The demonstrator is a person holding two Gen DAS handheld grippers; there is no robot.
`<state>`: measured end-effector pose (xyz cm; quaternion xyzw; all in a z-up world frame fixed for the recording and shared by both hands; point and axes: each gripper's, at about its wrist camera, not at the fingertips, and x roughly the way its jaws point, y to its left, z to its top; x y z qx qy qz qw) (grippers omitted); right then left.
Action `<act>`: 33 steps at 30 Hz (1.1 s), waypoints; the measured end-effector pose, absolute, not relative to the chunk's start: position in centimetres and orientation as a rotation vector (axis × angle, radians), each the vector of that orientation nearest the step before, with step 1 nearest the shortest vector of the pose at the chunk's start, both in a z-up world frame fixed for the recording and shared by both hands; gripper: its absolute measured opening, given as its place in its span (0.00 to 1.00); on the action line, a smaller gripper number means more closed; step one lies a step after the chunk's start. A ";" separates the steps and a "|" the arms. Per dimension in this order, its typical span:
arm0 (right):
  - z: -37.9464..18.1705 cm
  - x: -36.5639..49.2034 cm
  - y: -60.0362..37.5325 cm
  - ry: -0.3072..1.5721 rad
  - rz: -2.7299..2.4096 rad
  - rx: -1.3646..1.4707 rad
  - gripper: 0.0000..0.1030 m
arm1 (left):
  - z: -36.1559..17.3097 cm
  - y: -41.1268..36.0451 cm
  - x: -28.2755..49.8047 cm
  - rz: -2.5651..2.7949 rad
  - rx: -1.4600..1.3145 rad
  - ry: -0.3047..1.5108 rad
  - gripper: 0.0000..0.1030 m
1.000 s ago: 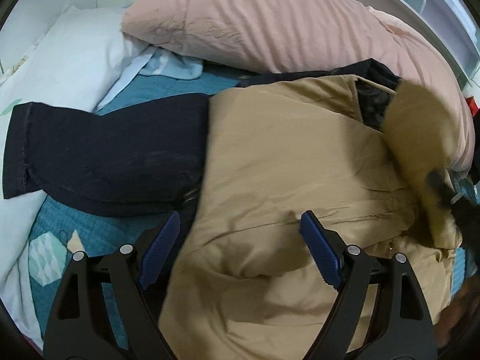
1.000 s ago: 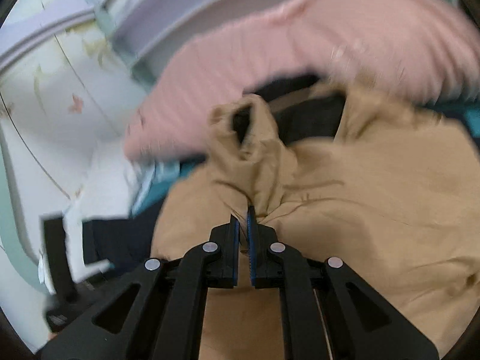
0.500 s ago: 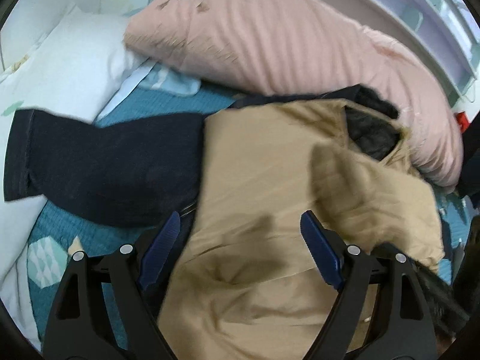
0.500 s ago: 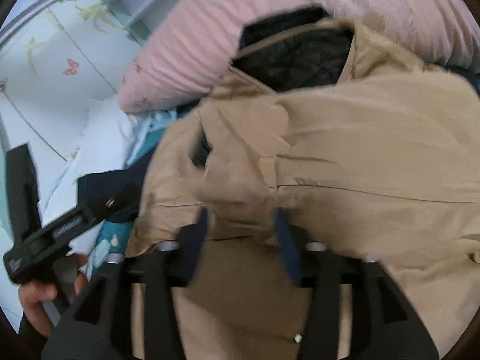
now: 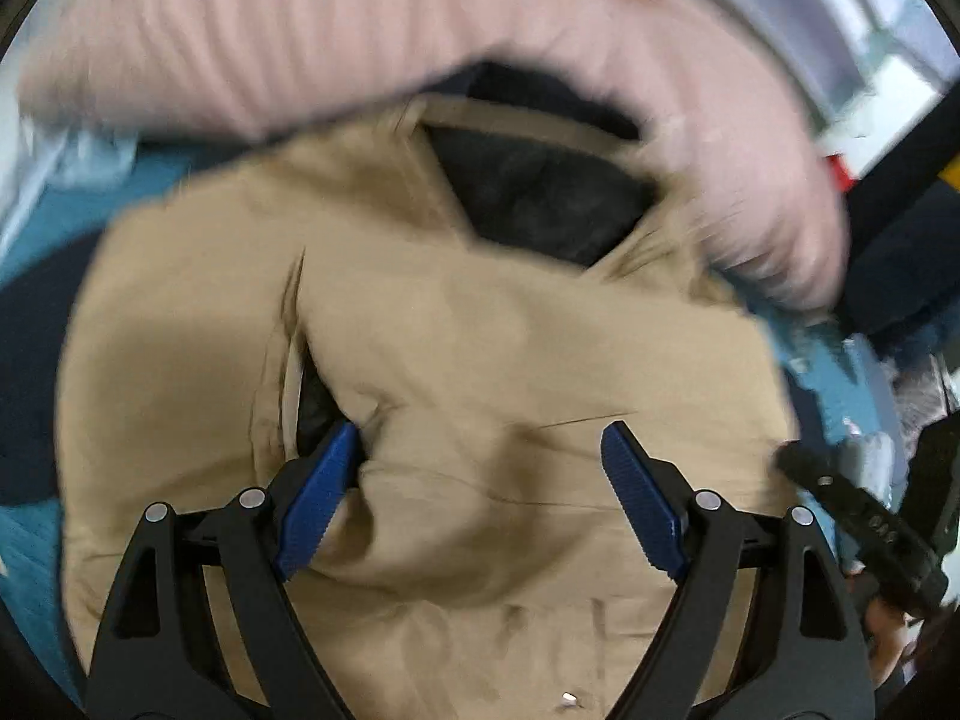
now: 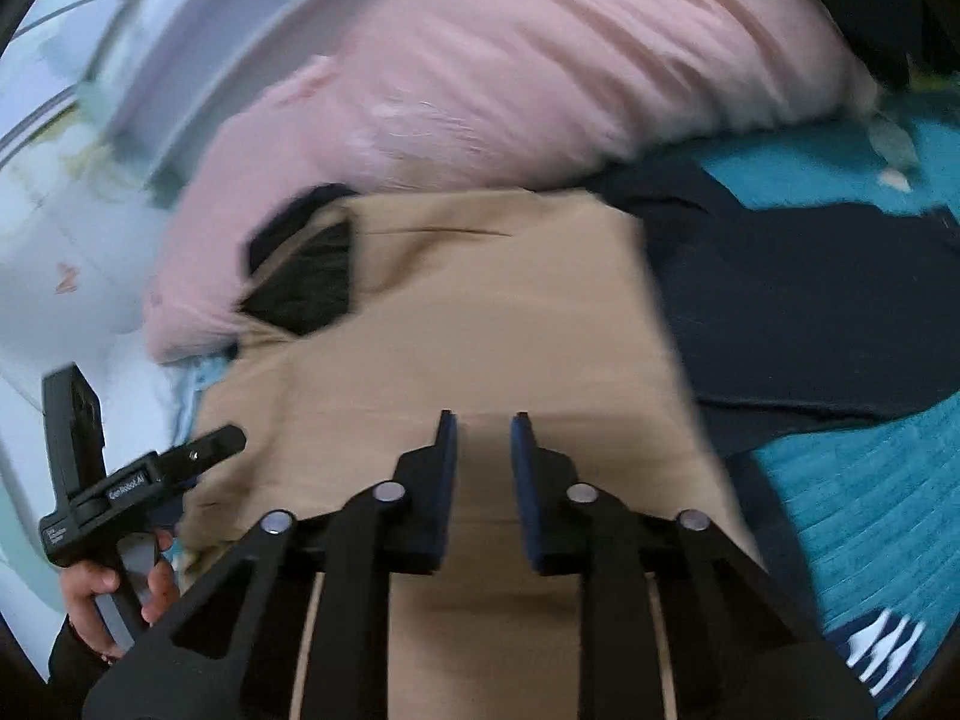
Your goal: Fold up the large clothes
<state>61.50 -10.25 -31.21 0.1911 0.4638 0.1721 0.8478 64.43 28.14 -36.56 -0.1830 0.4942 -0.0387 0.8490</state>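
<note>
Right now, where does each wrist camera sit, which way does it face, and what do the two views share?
Left wrist: on the left hand-held gripper, facing down its open fingers at the tan jacket; the other tool shows at the right edge.
Right wrist: on the right hand-held gripper, fingers slightly apart over the jacket; the person's hand shows lower left.
Shared: jacket, pink pillow, teal bedspread.

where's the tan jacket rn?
The tan jacket lies spread on the teal bedspread, filling the centre of both wrist views, its collar against the pink pillow and the dark navy garment beside it.
</note>
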 end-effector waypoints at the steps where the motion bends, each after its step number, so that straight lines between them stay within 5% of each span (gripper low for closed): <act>1: -31.8 61.9 -10.6 0.997 0.352 0.419 0.08 | -37.9 28.4 65.0 -0.064 -0.404 1.087 0.81; 6: -35.8 63.5 -10.9 1.148 0.358 0.415 0.00 | -38.6 27.2 66.1 -0.068 -0.301 1.118 0.82; 10: -32.4 63.7 -11.3 1.084 0.418 0.431 0.07 | -36.6 28.5 66.2 -0.127 -0.373 1.100 0.82; 14: -30.3 65.8 -12.6 1.023 0.370 0.422 0.31 | -34.1 33.0 65.9 -0.070 -0.397 1.020 0.82; 33: -34.0 76.6 -13.5 1.202 0.296 0.501 0.52 | -37.2 46.5 69.0 0.152 -0.536 1.153 0.85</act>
